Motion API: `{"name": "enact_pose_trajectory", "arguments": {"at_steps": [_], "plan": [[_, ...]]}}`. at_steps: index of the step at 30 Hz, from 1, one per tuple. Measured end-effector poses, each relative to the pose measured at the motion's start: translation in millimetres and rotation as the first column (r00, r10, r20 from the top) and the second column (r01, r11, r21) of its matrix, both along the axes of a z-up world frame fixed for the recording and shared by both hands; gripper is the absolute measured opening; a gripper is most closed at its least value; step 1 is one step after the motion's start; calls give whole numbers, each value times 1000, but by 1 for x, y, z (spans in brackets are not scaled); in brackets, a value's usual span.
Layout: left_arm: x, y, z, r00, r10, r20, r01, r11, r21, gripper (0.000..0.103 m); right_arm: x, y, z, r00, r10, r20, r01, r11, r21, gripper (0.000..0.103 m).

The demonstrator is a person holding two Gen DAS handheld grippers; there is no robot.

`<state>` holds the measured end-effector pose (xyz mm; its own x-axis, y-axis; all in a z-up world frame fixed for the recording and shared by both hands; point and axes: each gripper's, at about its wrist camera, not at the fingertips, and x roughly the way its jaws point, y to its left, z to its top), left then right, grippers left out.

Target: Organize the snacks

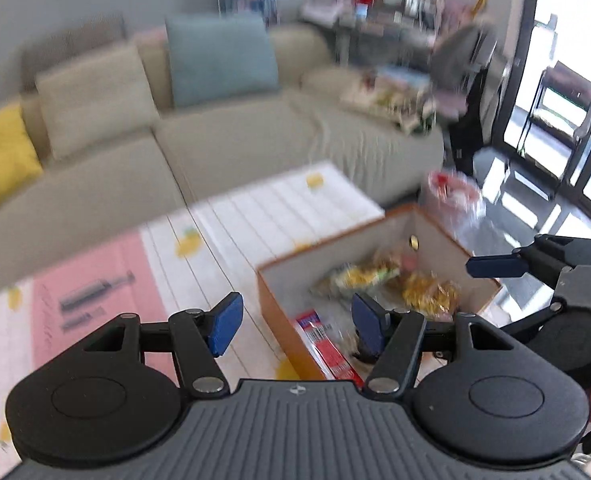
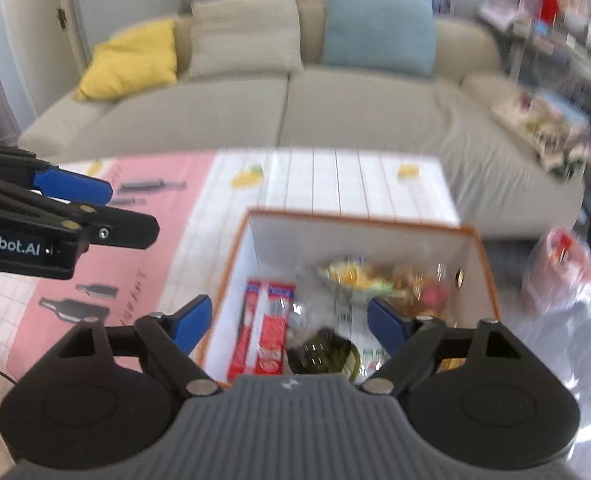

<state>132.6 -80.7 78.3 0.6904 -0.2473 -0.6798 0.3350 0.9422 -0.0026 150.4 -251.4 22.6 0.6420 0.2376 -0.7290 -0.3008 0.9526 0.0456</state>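
- Left gripper [image 1: 295, 324]: blue pads spread wide, nothing between them, hanging over the near left corner of the orange box [image 1: 273, 304].
- Right gripper [image 2: 289, 322]: jaws just as wide and empty, poised above the near end of that same box, looking down into it.
- Each tool shows in the other's view; the right one sits off at the box's right side, well apart from the left.
- Inside the box: a red-and-white snack pack [image 2: 265, 332] lies flat along the left wall, a dark green packet [image 2: 323, 354] just beside it at the near end.
- Further in, a yellow-green snack bag [image 2: 349, 276] and golden wrapped snacks [image 1: 429, 290] are heaped toward the far right corner; blur hides any labels.
- The box stands on a table [image 2: 335, 178] covered in a white plank-and-pink printed cloth.
- A clear plastic bag [image 1: 453, 196] with red contents sits past the box's far right corner.
- Beyond, a beige sofa [image 2: 235, 120] carries yellow, cream and pale blue cushions.
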Motion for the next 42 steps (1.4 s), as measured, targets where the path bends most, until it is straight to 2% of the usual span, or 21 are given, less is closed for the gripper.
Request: {"name": "enact_pose_trajectory", "arguments": {"at_steps": [4, 9, 14, 18, 23, 29, 34, 42], "plan": [[-39, 19, 2, 993, 67, 96, -65, 998, -26, 73, -40, 16, 18, 989, -26, 144, 31, 999, -30, 87], [-74, 33, -9, 967, 170, 188, -167, 985, -29, 73, -80, 29, 16, 972, -88, 220, 88, 996, 9, 91], [-96, 46, -25, 954, 246, 173, -232, 968, -98, 73, -113, 45, 14, 951, -129, 282, 125, 992, 32, 93], [-112, 43, -38, 956, 225, 186, -219, 974, -53, 73, -134, 55, 6, 932, -183, 312, 191, 982, 5, 93], [-130, 37, -50, 955, 230, 188, -236, 972, 7, 74, -153, 55, -7, 926, -224, 305, 245, 969, -32, 94], [-128, 30, -75, 973, 184, 138, -189, 982, 26, 75, -152, 46, -32, 934, -282, 220, 293, 956, -17, 95], [-124, 31, -85, 977, 193, 87, -196, 980, 22, 76, -149, 46, -46, 940, -297, 170, 305, 952, -26, 95], [-123, 41, -89, 972, 230, 55, -231, 973, 20, 77, -147, 48, -49, 943, -296, 149, 303, 953, -22, 95]]}}
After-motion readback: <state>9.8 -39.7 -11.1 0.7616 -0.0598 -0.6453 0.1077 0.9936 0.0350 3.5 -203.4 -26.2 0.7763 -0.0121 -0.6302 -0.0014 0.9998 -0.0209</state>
